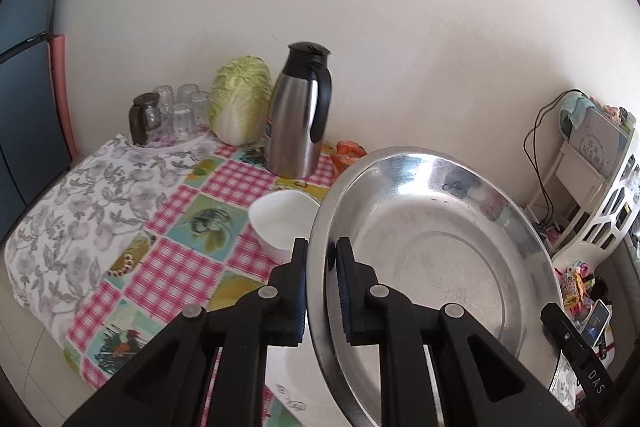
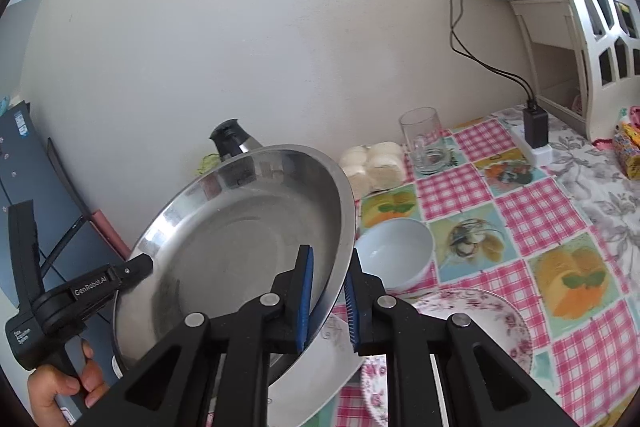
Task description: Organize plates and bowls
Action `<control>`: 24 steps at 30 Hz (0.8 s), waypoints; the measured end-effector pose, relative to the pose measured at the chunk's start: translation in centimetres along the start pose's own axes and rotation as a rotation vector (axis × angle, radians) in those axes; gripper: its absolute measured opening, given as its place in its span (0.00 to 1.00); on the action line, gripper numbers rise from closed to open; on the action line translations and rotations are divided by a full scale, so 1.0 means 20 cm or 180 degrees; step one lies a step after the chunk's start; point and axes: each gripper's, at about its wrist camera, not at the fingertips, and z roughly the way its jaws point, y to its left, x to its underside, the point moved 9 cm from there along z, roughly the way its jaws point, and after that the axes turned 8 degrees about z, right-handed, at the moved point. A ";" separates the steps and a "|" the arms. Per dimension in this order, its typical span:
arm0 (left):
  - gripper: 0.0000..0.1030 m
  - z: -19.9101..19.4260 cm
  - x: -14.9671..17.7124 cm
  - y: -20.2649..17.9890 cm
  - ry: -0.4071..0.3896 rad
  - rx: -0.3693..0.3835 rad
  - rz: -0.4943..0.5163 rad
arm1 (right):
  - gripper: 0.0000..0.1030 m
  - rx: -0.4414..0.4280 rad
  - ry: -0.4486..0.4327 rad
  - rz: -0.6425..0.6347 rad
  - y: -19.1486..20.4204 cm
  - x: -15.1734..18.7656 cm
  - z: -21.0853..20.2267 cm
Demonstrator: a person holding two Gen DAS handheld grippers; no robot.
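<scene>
Fingers of both grippers, left (image 1: 322,247) and right (image 2: 329,259), were clamped on opposite rims of the steel basin (image 1: 432,251), sharing its width, above the white bowl (image 2: 394,251).

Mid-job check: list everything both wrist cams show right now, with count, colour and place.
Round stainless steel basin: 1, silver, held tilted above the table between both claws.
Small white ceramic bowl: 1, white, on the table beside the basin.
Floral-rimmed plates: at least 2, white and pink, under the right claw.
Steel thermos jug: 1, silver and black, by the wall.
Napa cabbage: 1, pale green, left of the jug.
Upturned clear glasses: several, back left corner.
Clear glass mug: 1, near the wall.
White steamed buns: bagged, left of the mug.
Checked tablecloth: pink patchwork.
Left claw: shut on the basin rim.
Right claw: shut on the opposite rim.
</scene>
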 end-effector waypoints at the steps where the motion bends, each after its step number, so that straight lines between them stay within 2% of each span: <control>1: 0.14 0.02 0.02 -0.02 0.0040 0.0031 -0.0006 | 0.15 0.0027 0.0001 0.0002 -0.03 0.00 0.00; 7: 0.14 0.07 0.06 -0.06 0.0123 0.0056 0.0036 | 0.15 0.0091 0.0066 0.0047 -0.10 0.04 0.00; 24: 0.14 0.26 0.32 0.22 0.0705 -0.0236 -0.0205 | 0.16 0.0256 0.0685 -0.0018 -0.09 0.32 0.27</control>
